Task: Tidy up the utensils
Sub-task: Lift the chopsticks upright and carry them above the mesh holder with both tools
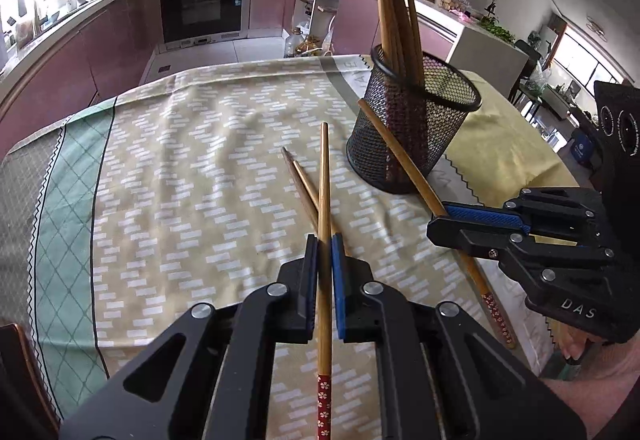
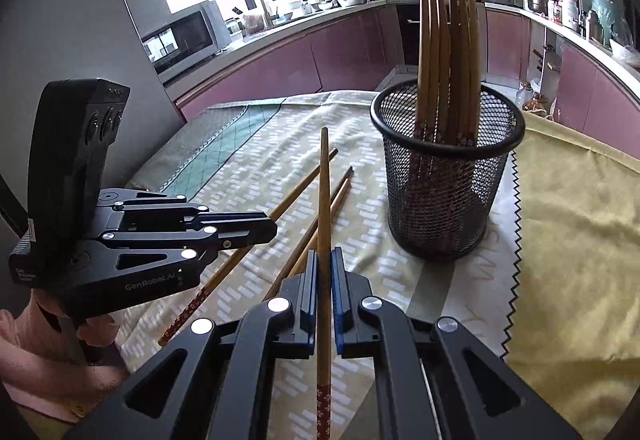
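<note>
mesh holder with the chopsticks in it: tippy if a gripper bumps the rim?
Probably somewhat. The mesh holder is open wire, so likely light, and its chopsticks stand far above the rim, raising the weight. It also sits on a wrinkled tablecloth, so a low push may drag the cloth rather than slide the holder.

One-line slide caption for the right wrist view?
Right hand-held gripper holds one chopstick before the mesh holder of chopsticks.
</note>
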`<state>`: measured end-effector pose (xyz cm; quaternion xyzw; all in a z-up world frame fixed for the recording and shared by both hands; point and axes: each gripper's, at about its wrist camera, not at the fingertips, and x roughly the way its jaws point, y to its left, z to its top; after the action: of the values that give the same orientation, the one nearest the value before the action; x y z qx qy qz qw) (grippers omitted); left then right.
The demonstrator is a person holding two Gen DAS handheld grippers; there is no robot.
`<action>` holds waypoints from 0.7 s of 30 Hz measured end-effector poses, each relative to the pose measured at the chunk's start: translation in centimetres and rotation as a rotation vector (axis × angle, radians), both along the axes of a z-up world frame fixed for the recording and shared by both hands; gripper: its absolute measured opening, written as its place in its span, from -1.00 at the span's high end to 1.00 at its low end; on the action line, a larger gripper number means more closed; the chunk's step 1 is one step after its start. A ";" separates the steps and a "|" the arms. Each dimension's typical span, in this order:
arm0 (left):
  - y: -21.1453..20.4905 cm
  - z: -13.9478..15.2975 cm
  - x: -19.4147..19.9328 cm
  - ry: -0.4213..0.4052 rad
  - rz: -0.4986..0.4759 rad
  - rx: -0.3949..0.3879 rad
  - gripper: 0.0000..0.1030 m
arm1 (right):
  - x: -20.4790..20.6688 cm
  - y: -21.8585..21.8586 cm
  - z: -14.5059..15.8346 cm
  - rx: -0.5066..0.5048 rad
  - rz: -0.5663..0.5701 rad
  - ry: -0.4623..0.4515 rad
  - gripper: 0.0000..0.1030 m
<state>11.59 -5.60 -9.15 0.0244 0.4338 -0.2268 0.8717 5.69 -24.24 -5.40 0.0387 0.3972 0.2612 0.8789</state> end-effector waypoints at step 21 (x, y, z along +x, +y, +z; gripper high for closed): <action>2.0 10.2 -2.5 -0.163 -0.061 -0.231 0.85 | -0.2 -5.2 6.2 0.119 -0.084 -0.186 0.88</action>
<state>9.13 -3.64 1.04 -0.0447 0.3318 -0.2988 0.8936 5.50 -29.41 0.82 0.0830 0.2959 0.2498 0.9182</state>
